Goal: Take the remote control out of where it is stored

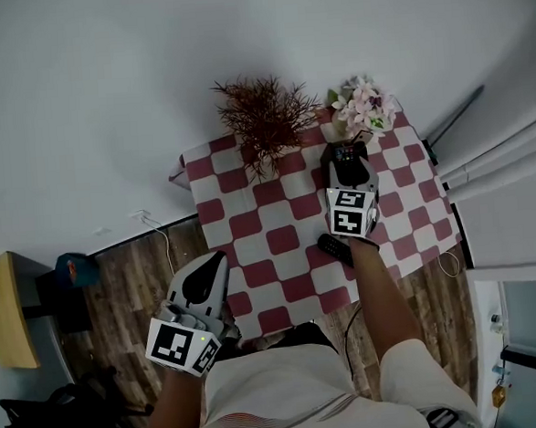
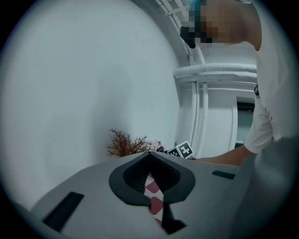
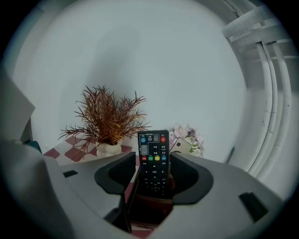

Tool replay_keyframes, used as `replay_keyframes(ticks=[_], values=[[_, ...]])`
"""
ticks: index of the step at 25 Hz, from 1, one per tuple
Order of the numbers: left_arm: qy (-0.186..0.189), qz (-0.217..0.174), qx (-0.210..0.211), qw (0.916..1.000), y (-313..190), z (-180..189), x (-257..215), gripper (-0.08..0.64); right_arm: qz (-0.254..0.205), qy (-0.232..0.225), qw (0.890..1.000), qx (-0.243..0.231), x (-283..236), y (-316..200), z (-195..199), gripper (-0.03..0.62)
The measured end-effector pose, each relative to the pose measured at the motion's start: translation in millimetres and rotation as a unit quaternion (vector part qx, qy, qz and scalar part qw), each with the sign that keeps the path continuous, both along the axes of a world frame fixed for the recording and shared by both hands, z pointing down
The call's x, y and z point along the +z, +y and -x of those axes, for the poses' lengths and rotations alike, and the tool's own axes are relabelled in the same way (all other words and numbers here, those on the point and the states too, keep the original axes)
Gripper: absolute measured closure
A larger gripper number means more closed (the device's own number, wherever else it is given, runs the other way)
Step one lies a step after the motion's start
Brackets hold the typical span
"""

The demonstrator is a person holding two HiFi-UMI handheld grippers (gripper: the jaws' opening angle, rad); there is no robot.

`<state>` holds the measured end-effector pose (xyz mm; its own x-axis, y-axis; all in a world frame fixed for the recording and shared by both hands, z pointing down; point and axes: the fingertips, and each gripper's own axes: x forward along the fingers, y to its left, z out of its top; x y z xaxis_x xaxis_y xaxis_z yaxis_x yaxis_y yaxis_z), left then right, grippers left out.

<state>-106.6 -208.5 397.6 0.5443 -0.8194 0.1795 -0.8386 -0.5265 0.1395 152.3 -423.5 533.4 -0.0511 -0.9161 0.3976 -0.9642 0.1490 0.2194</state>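
White wall behind, and a table (image 1: 250, 223) with a red and white checked cloth. The right hand-held gripper (image 3: 153, 158) is wide open. The remote control (image 3: 153, 144) stands between its jaws, which do not squeeze it yet. The remote sits upright in a dark holder (image 3: 149, 205) at the back of the table, by the pink flowers (image 3: 189, 137) and the brown dry plant (image 3: 106, 116). It looks light, hard and a bit slippery (smooth plastic). I would pinch its two long sides near the top and lift straight up. The left hand-held gripper (image 2: 150, 156) is closed on nothing, low by the table's near corner.

Home living space — checkered tablecloth (image 1: 250, 223), potted dried plant (image 1: 263, 117), flowers (image 1: 363, 106), wood floor (image 1: 126, 273)
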Motion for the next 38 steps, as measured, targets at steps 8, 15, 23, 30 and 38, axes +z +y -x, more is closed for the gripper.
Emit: replay_keyframes(ticks=[8, 15, 23, 30, 38], values=[[-0.002, 0.008, -0.005, 0.9999, 3.2, 4.9, 5.6, 0.551, 0.006, -0.009, 1.000, 0.017, 13.7, -10.7, -5.4, 0.376], [-0.004, 0.004, -0.005, 1.0000, 8.1, 8.1, 2.0, 0.552, -0.041, -0.026, 0.999, 0.013, -16.2, -0.3, -10.7, 0.376], [0.006, -0.014, 0.018, 0.9997, 13.1, -9.9, -8.9, 0.551, -0.104, -0.083, 0.991, -0.029, -99.9, 41.7, -16.9, 0.376], [0.017, -0.026, 0.038, 0.9988, 21.1, -31.6, -17.1, 0.551, -0.065, -0.032, 0.992, -0.100, -120.8, 88.6, -36.8, 0.376], [0.027, -0.030, 0.052, 0.9978, 29.3, -61.6, -17.9, 0.551, 0.092, 0.053, 0.980, -0.166, -68.1, 132.8, -74.2, 0.376]])
